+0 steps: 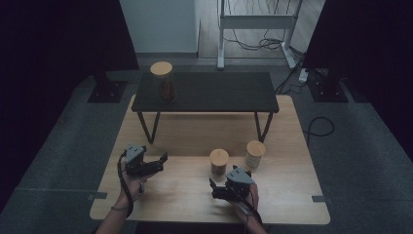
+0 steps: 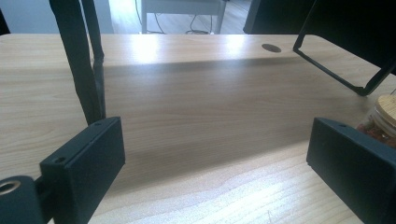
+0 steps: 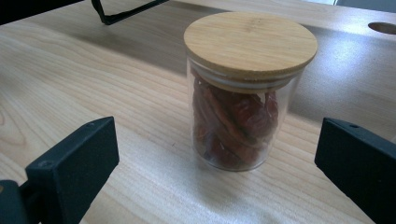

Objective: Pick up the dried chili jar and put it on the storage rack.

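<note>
A glass jar of red dried chillies [image 3: 243, 112] with a round wooden lid stands on the wooden table [image 1: 185, 195]. In the high view this chilli jar [image 1: 219, 162] is just beyond my right gripper [image 1: 228, 178]. My right gripper [image 3: 218, 140] is open, its jaws wide on either side of the jar and short of it, touching nothing. A paler lidded jar [image 1: 255, 154] stands to the right of the chilli jar. My left gripper [image 1: 157, 165] is open over bare wood at the table's left; its view [image 2: 217, 149] catches the chilli jar [image 2: 380, 119] at the right edge.
A low black shelf [image 1: 204, 91] on thin legs [image 2: 86, 70] spans the back of the table, with a third lidded jar [image 1: 162, 82] on its left end. Bare wood lies under the shelf and between the grippers. A white frame with cables [image 1: 255, 22] stands behind.
</note>
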A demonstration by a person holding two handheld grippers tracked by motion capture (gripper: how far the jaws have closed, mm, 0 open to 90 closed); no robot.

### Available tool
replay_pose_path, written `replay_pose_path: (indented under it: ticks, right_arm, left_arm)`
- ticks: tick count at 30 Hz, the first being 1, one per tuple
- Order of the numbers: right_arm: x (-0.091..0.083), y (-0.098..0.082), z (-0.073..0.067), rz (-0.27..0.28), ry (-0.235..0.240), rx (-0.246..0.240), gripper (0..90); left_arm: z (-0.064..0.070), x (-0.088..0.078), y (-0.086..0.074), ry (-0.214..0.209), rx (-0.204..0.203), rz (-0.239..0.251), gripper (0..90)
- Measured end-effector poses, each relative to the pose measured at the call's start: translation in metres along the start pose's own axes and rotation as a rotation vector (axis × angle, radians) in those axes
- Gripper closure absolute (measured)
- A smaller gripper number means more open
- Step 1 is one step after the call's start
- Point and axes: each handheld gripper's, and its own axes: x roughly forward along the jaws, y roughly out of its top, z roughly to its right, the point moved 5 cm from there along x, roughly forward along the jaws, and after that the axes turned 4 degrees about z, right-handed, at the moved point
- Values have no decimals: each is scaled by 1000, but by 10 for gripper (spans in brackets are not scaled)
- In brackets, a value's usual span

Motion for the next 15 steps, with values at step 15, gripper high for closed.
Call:
replay_pose_path:
  ticks: [15]
  right_arm:
    - [16,8,5,-10,-9,-13,0]
  left_arm:
    - [0,0,-1,-4,-3,-3,40]
